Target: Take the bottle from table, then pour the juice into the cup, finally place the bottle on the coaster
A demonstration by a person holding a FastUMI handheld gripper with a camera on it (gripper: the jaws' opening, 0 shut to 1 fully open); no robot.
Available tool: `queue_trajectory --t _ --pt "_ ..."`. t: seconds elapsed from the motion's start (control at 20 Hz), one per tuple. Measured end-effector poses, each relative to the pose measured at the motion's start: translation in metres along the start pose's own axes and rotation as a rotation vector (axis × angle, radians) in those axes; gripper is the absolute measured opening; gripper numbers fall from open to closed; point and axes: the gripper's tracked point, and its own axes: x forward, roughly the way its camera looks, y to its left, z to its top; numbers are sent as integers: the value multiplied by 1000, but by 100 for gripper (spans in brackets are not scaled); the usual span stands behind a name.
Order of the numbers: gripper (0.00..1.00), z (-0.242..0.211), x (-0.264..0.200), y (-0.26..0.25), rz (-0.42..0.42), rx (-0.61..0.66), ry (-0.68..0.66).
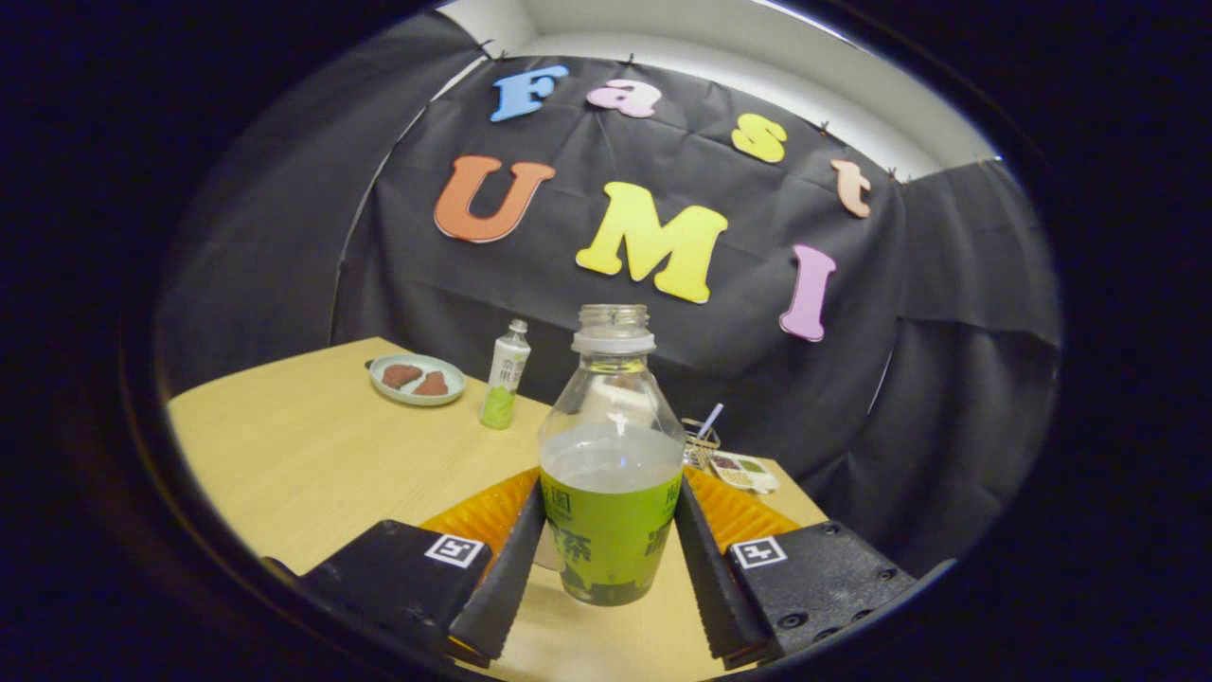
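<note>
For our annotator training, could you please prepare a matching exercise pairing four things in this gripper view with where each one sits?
Things:
1. open bottle
2. small capped bottle
3. plate
4. gripper

Places or states:
A. far on the table, beside the small capped bottle, holding two brown pieces
B. between the fingers, part full, no cap
C. upright beyond the fingers, next to the plate
D. shut on the open bottle, a finger pressing each side

Pairs: 1-B, 2-C, 3-A, 4-D

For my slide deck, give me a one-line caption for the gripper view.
Gripper shut on an uncapped, part-full bottle above the wooden table.
</note>
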Motion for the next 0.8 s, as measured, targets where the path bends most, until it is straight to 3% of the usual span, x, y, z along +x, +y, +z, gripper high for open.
queue_trajectory --t 0.15,0.35,0.8 --pt "80 1 19 12 65 155 -29" --pt "80 -5 55 26 136 233 -73" --pt "80 -46 119 14 117 269 -42"
